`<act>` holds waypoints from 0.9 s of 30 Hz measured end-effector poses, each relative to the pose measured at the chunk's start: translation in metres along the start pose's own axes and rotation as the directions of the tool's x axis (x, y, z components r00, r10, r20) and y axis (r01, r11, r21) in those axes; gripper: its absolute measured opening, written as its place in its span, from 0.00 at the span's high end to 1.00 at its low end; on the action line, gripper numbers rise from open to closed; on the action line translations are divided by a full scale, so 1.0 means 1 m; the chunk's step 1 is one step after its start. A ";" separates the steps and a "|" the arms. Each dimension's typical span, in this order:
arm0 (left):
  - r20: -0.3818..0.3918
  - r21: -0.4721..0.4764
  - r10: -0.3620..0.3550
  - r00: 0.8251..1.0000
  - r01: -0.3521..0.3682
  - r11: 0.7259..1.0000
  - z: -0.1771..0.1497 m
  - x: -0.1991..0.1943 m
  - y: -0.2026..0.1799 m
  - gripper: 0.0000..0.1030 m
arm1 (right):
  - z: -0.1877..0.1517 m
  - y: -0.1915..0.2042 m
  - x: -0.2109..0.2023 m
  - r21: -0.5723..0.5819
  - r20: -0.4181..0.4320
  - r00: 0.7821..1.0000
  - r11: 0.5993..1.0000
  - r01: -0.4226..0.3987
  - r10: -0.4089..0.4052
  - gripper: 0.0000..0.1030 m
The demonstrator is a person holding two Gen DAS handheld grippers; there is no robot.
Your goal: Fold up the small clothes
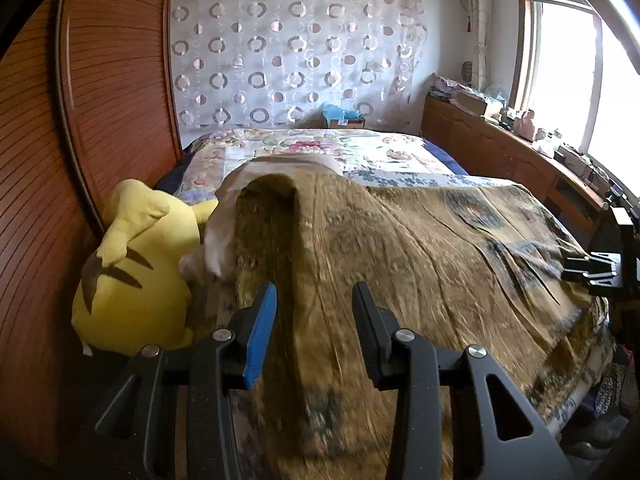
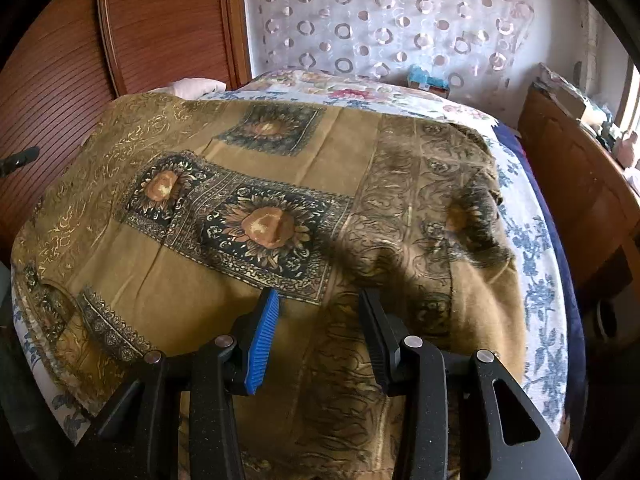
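Basically, the olive-brown patterned cloth (image 2: pixel 280 184) lies spread over the bed, covering most of its near half. Woven-looking fabric, soft creases, printed with dark square panels holding sunflower motifs and a scrollwork border band. In the left wrist view the same cloth (image 1: pixel 420 248) is humped up in a tall ridge at its far left edge, the pale underside (image 1: pixel 224 216) showing where it curls over. Near part blurred there.

Left gripper (image 1: pixel 314 300): jaws apart, nothing between them, cloth lying below the gap; no pad presses on it. One blue ribbed pad (image 1: pixel 262 332), the other pad black and ribbed. Right gripper (image 2: pixel 318 308): same build, jaws apart, empty gap over the cloth, blue ribbed pad (image 2: pixel 264 340) on the left side. Whether the tips touch the fabric, cannot tell.

Under the cloth, a floral quilt (image 1: pixel 320 148), white ground with pink and blue flowers, flat and smooth; a blue-flowered white edge (image 2: pixel 536 280) runs down the right side. Yellow plush toy (image 1: pixel 136 268), rounded, soft pile, brown stripes, sits beside the cloth's raised edge against the slatted reddish wood panel (image 1: pixel 112 80). Sheer curtain (image 1: pixel 296 48) with ring and disc pattern hangs behind the bed. Wooden cabinet (image 1: pixel 500 152) along the right, cluttered top, bright window (image 1: pixel 568 72) above it. A black part of the other gripper (image 1: pixel 596 272) shows at the right edge.
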State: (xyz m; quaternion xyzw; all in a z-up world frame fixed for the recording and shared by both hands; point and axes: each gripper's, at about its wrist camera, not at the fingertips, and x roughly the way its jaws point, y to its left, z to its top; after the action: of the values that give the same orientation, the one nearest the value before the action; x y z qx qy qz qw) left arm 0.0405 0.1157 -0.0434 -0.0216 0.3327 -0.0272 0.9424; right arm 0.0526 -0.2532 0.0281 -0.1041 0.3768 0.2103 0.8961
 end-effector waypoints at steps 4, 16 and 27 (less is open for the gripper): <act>-0.006 0.004 0.039 0.999 -0.039 0.999 0.028 0.029 0.018 0.61 | -0.001 0.001 0.003 0.005 0.011 1.000 1.000 -0.002 0.001 0.58; -0.119 -0.066 -0.032 0.992 0.024 0.998 0.067 0.115 0.032 0.61 | -0.005 0.000 0.001 0.024 0.028 1.000 1.000 -0.014 0.013 0.58; -0.140 -0.061 -0.059 0.988 0.051 0.997 0.069 0.126 0.012 0.61 | -0.006 0.001 0.001 0.033 0.032 0.999 0.999 -0.019 0.018 0.58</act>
State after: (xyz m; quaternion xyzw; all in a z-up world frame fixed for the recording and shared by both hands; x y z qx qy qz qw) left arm 0.1819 0.1206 -0.0695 -0.0556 0.3989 -0.0452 0.9142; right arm 0.0492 -0.2540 0.0233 -0.0822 0.3672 0.2139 0.9015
